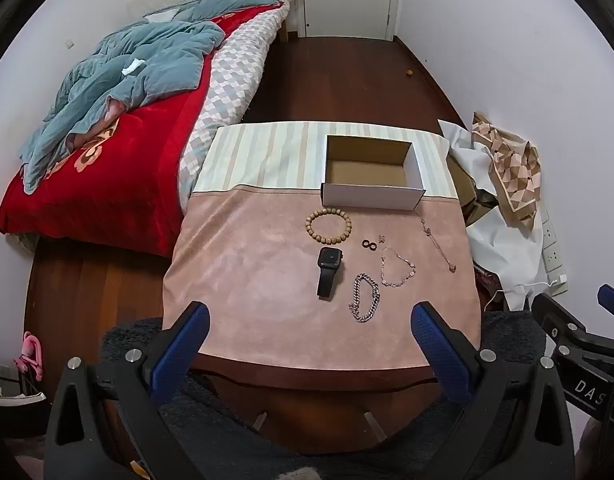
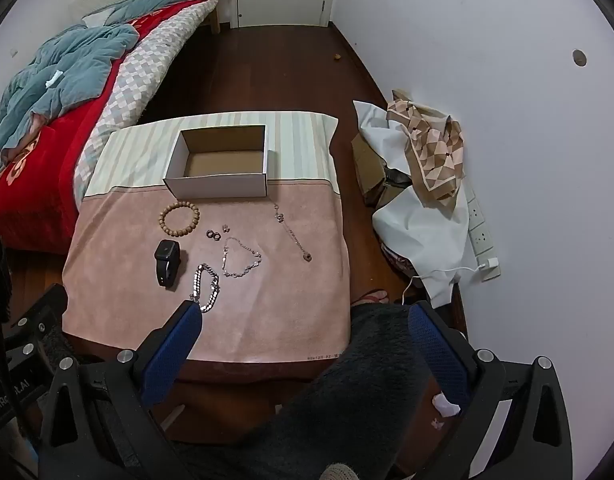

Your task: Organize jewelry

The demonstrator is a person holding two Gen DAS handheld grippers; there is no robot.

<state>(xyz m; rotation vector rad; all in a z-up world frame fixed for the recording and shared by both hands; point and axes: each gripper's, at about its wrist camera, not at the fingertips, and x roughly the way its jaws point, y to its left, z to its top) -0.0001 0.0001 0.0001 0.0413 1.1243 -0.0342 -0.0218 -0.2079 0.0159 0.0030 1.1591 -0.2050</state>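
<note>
Both tools (image 1: 311,332) (image 2: 303,332) wide open, apparently empty

Pink suede-look table cloth (image 1: 267,264) with pale striped far band, white cardboard box (image 1: 371,196) brown inside, tan wooden bead bracelet (image 1: 328,226), black smartwatch (image 1: 328,270).

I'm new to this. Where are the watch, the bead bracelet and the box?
watch (image 1: 330,258), left wrist view, on its dark face.
bead bracelet (image 1: 348,224), left wrist view, on right-side beads.
box (image 2: 217,189), right wrist view, on its white front wall.
</note>
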